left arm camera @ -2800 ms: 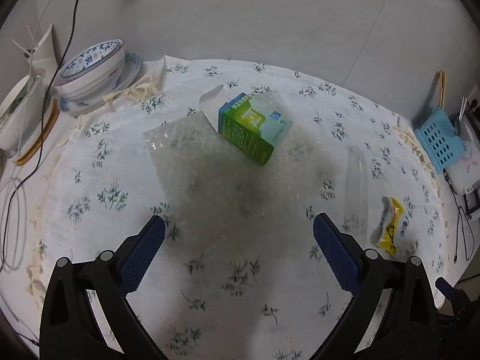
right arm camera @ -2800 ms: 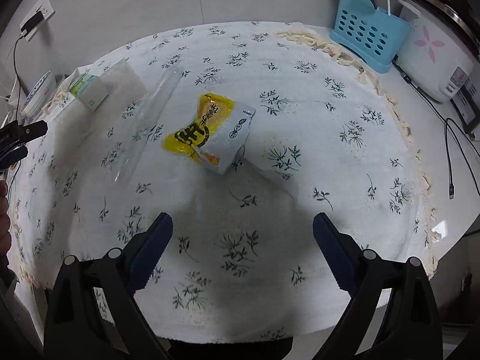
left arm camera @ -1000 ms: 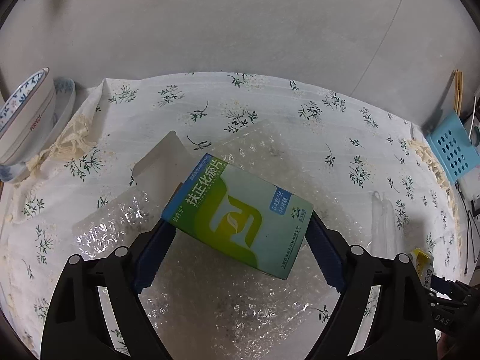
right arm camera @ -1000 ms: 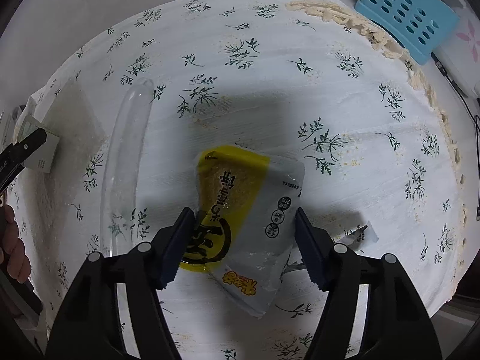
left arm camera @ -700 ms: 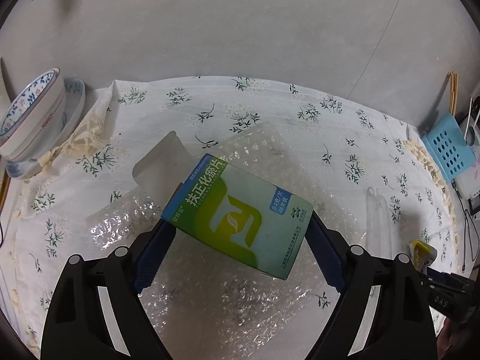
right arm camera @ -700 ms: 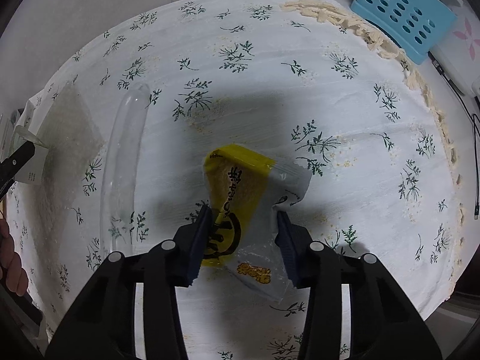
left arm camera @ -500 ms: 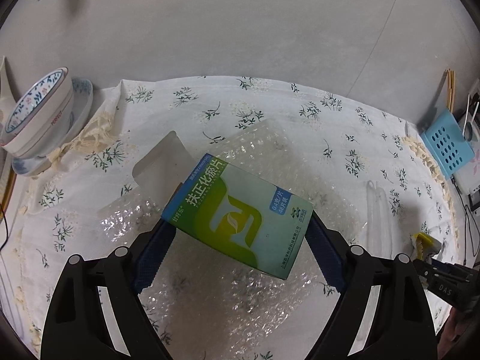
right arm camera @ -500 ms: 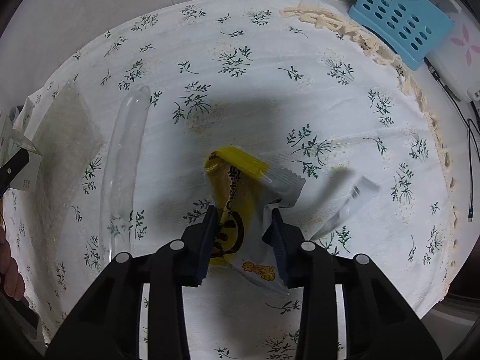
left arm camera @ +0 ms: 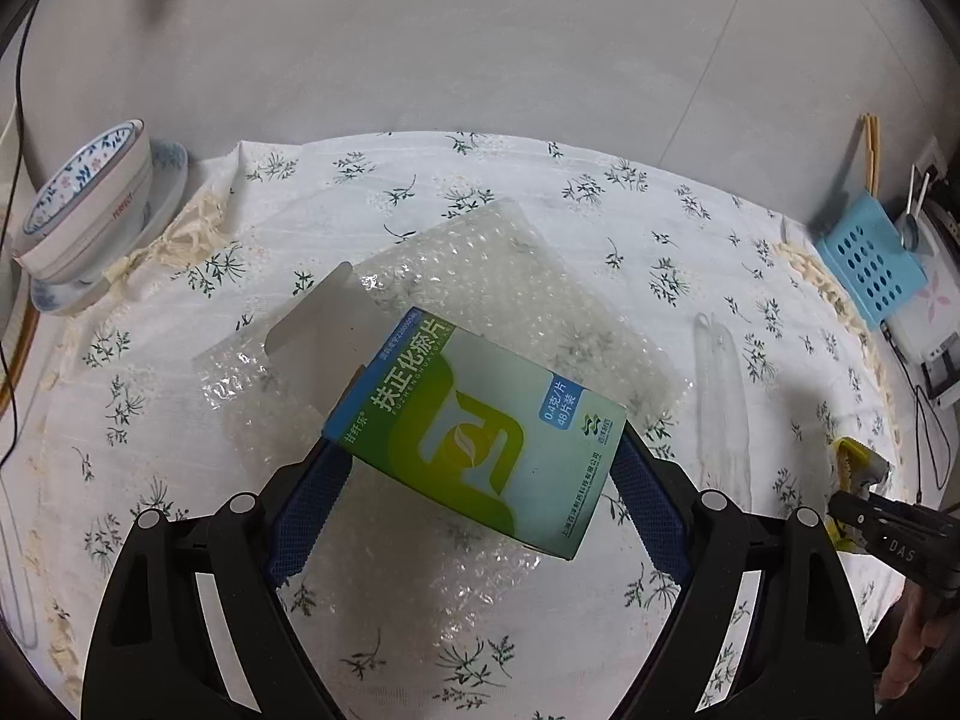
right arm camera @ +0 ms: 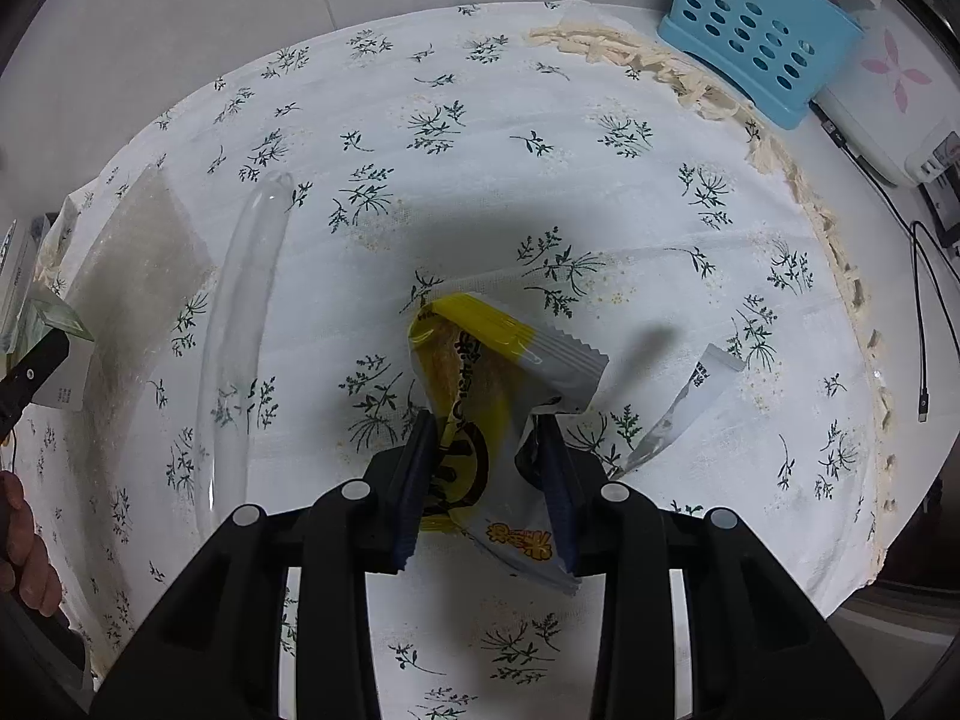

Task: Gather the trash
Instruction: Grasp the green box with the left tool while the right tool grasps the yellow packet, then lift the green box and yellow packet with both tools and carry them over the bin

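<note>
A green and blue medicine box (left arm camera: 474,438) is clamped between the blue pads of my left gripper (left arm camera: 474,450) and hangs above a sheet of bubble wrap (left arm camera: 480,294) on the floral tablecloth (left arm camera: 180,312). My right gripper (right arm camera: 486,444) is shut on a yellow and silver snack wrapper (right arm camera: 480,372), crumpled between its pads and lifted off the cloth. A torn silver strip (right arm camera: 690,402) of wrapper lies to its right. A clear plastic sleeve (right arm camera: 240,324) lies flat left of it. The same sleeve (left arm camera: 720,384) shows in the left wrist view.
Stacked blue-patterned bowls (left arm camera: 84,204) stand at the table's far left. A blue perforated basket (right arm camera: 756,30) and a white appliance (right arm camera: 888,96) with cables stand at the far right. A person's fingers (right arm camera: 24,546) show at the left edge.
My right gripper closed on the snack wrapper, crumpled it and raised it, uncovering the torn silver strip. My left gripper has risen with the box, leaving the bubble wrap on the cloth.
</note>
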Available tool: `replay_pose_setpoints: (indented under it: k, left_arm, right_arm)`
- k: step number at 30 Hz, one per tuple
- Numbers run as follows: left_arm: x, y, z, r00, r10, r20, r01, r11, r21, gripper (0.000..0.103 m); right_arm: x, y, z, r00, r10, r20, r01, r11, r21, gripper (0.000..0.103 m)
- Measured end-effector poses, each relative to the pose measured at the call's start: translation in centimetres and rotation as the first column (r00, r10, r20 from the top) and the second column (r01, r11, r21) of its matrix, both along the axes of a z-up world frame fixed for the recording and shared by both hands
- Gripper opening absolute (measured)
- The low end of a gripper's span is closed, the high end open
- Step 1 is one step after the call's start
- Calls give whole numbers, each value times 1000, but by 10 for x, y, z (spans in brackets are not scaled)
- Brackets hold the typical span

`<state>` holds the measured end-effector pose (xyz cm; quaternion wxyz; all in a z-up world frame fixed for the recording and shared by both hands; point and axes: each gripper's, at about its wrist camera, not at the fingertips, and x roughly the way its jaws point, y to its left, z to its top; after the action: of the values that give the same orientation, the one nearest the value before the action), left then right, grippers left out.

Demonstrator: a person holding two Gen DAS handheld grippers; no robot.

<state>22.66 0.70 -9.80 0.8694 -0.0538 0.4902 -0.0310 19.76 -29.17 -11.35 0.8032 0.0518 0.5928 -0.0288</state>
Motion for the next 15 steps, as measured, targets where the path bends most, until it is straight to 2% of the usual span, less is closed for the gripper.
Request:
replay_pose_setpoints:
  k: [15]
  left_arm:
    - [-50, -8, 35, 999, -20, 47, 19, 1000, 11, 84]
  right_arm:
    - [-34, 14, 40, 994, 64, 86, -62, 998, -26, 33]
